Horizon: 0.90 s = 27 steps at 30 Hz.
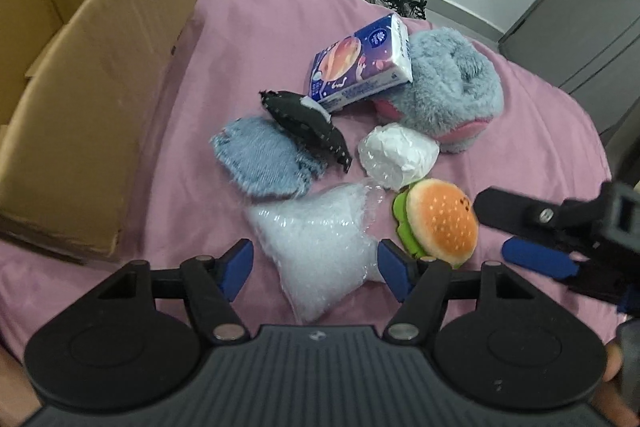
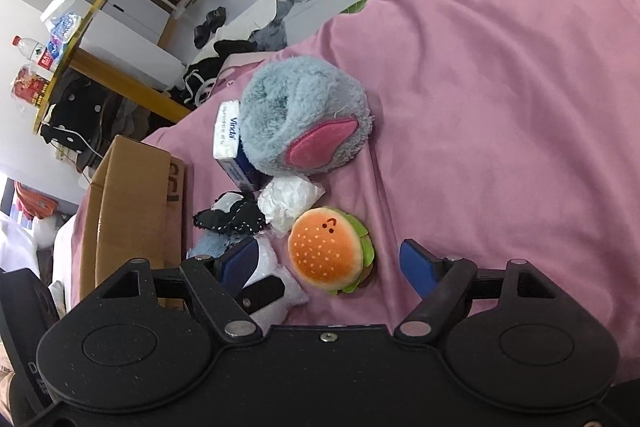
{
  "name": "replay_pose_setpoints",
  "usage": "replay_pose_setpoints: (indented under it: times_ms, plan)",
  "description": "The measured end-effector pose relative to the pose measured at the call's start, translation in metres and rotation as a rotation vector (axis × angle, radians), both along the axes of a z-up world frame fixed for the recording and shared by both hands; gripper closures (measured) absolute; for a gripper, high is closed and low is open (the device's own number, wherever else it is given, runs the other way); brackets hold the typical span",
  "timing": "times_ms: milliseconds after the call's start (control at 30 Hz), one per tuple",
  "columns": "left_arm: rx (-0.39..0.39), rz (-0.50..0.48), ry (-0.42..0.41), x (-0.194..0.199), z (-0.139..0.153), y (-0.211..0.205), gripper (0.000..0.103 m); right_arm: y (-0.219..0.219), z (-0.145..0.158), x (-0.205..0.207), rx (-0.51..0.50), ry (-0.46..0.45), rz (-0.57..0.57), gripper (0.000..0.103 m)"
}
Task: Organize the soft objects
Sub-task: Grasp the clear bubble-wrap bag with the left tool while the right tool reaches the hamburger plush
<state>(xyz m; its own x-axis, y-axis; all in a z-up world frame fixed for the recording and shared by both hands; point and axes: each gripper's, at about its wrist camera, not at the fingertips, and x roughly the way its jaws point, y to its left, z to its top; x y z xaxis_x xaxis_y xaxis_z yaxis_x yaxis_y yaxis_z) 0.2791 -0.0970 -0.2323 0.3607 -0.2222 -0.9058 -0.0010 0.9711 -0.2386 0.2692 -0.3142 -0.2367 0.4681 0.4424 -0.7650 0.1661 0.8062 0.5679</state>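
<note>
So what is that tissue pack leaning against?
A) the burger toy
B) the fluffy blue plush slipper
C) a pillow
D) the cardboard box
B: the tissue pack stands tilted with its far end resting on the fluffy blue plush slipper, well apart from the cardboard box and from the burger toy.

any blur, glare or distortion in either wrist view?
Left wrist: sharp in the middle, but the right hand-held gripper is motion-smeared at the edge; fisheye bends the cardboard box; soft, even light. Right wrist: view is rolled, pink sheet rim curves; burger toy crisp, no glare.
</note>
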Motion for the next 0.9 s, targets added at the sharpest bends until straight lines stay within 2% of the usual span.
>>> replay_pose_setpoints:
  times_ms: [100, 133, 167, 267, 400, 600, 633, 667, 767, 800, 900]
  plan:
    - [-0.01, 0.011, -0.015, 0.003, 0.001, -0.001, 0.043, -0.001, -0.002, 0.001, 0.004, 0.006, 0.005, 0.031]
    - [-0.018, 0.022, -0.021, 0.003, 0.002, 0.0, 0.053, 0.0, -0.004, 0.003, 0.005, 0.011, 0.006, 0.032]
    - [-0.029, 0.054, -0.035, 0.002, 0.004, 0.003, 0.056, 0.0, -0.005, 0.004, 0.006, 0.014, 0.008, 0.036]
    - [-0.027, 0.104, -0.058, -0.002, 0.009, 0.008, 0.063, 0.006, -0.008, 0.01, -0.011, 0.017, 0.025, 0.041]
    - [-0.024, 0.151, -0.065, -0.006, 0.012, 0.019, 0.064, 0.013, -0.01, 0.014, -0.036, 0.022, 0.044, 0.041]
    - [-0.016, 0.144, -0.059, -0.011, 0.017, 0.018, 0.065, 0.026, -0.009, 0.02, -0.101, 0.012, 0.084, 0.041]
    - [-0.017, 0.14, -0.06, -0.012, 0.018, 0.017, 0.065, 0.027, -0.008, 0.02, -0.111, 0.007, 0.086, 0.046]
    - [-0.019, 0.138, -0.061, -0.013, 0.02, 0.017, 0.065, 0.026, -0.004, 0.019, -0.119, -0.016, 0.072, 0.05]
    - [-0.027, 0.131, -0.07, -0.015, 0.026, 0.019, 0.065, 0.022, 0.014, 0.009, -0.124, -0.129, 0.039, 0.05]
    - [-0.029, 0.124, -0.073, -0.017, 0.028, 0.02, 0.065, 0.022, 0.016, 0.008, -0.113, -0.139, 0.045, 0.05]
    - [-0.04, 0.107, -0.061, -0.019, 0.027, 0.022, 0.065, 0.032, 0.005, 0.013, -0.145, -0.056, 0.097, 0.05]
